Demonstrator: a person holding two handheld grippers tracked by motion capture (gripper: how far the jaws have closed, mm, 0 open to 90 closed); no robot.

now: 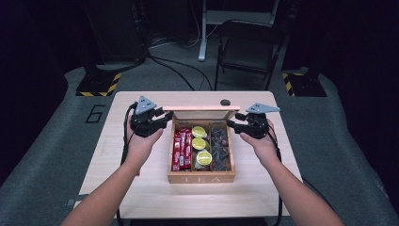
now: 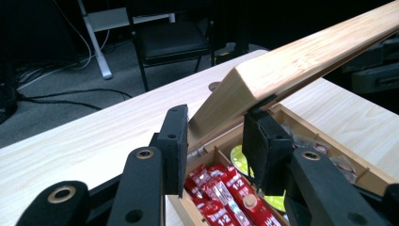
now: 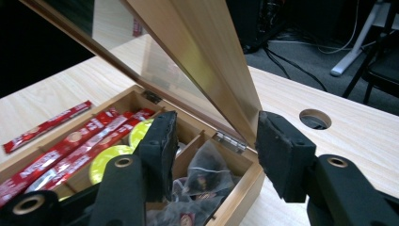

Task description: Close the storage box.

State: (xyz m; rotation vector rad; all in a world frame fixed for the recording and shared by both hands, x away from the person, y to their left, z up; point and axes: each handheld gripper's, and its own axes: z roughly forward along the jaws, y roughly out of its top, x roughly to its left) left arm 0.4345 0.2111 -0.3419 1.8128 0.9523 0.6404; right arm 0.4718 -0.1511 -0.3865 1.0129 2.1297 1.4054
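A wooden tea box (image 1: pixel 201 178) stands mid-table with its glass-paned lid (image 1: pixel 202 108) raised. Inside lie red sachets (image 1: pixel 182 149), yellow-green pods (image 1: pixel 200 143) and dark tea bags (image 1: pixel 220 148). My left gripper (image 1: pixel 167 117) is at the lid's left end. In the left gripper view its jaws (image 2: pixel 216 141) clamp the corner of the lid (image 2: pixel 301 61) above the red sachets (image 2: pixel 226 193). My right gripper (image 1: pixel 233 121) is at the lid's right end. In the right gripper view it (image 3: pixel 216 141) stands open, with the edge of the lid (image 3: pixel 202 56) between its pads untouched and tea bags (image 3: pixel 202 174) below.
A round cable hole (image 1: pixel 225 101) sits in the table just behind the box. A black folding chair (image 1: pixel 247 47) and cables are on the floor beyond the far edge. Bare tabletop (image 1: pixel 141 188) lies on both sides of the box and in front of it.
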